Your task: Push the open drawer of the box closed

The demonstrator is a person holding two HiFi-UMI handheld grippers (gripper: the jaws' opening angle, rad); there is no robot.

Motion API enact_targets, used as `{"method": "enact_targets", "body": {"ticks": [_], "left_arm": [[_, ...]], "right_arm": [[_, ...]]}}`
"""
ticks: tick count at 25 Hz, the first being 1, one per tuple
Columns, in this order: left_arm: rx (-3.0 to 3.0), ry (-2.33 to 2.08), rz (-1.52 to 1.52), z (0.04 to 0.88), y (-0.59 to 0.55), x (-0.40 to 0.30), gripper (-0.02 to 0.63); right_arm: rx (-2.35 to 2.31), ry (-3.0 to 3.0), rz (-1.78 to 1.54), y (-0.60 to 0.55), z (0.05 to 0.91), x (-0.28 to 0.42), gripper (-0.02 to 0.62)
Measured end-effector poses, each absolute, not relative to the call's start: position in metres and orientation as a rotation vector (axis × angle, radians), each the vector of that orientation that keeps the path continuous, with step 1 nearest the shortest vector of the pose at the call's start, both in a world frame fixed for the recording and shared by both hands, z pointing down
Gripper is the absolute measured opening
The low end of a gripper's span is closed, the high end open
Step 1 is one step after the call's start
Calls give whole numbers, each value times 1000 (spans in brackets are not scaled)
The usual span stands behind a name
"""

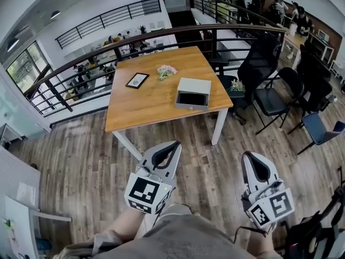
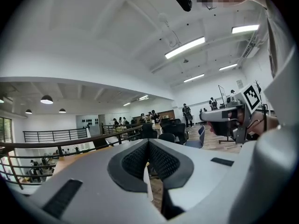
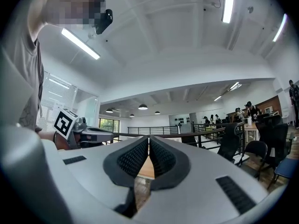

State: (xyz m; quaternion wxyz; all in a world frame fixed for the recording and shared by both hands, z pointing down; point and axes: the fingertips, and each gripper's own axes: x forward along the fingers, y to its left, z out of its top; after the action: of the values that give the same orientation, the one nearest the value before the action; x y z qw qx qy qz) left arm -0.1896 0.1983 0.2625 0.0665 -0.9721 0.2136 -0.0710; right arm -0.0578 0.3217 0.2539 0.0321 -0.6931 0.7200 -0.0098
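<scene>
So far nothing of the task is done: the box (image 1: 194,86) sits on the wooden table (image 1: 140,107), toward its near right corner, and its drawer (image 1: 191,100) juts out toward six o'clock with the dark inside showing. Both tools hang well short of the table, low over the plank floor (image 1: 81,161) by the person's knees. The left gripper (image 1: 173,144) has its jaws pressed together with nothing between them, and the right gripper (image 1: 247,155) is likewise closed tip to tip and empty. From them the box lies at roughly twelve o'clock, well apart. A framed tablet (image 1: 137,80) at ten o'clock of the box and a small bunch of flowers (image 1: 166,70) at eleven lie clear of the drawer. All of it is left, I judge: approach, set a closed tip on the drawer front, and push toward twelve o'clock until flush
</scene>
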Motion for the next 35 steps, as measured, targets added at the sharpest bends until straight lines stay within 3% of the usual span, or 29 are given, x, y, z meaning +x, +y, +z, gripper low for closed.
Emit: {"method": "enact_targets", "body": {"ticks": [7, 9, 14, 24, 35], "left_arm": [[-2873, 769, -312, 275, 177, -186, 20], [-2874, 755, -355, 281, 173, -181, 117], [-2882, 785, -374, 297, 155, -173, 183], [-2921, 761, -438, 338, 93, -134, 189], [-3025, 729, -731, 420, -6, -81, 189]], "right_arm": [[-2121, 2248, -84, 316, 269, -52, 37], [-2125, 2250, -96, 313, 273, -50, 37], [-2139, 2242, -130, 301, 287, -40, 37], [-2171, 2242, -226, 244, 323, -2, 37], [-2198, 2290, -420, 130, 368, 48, 37]]}}
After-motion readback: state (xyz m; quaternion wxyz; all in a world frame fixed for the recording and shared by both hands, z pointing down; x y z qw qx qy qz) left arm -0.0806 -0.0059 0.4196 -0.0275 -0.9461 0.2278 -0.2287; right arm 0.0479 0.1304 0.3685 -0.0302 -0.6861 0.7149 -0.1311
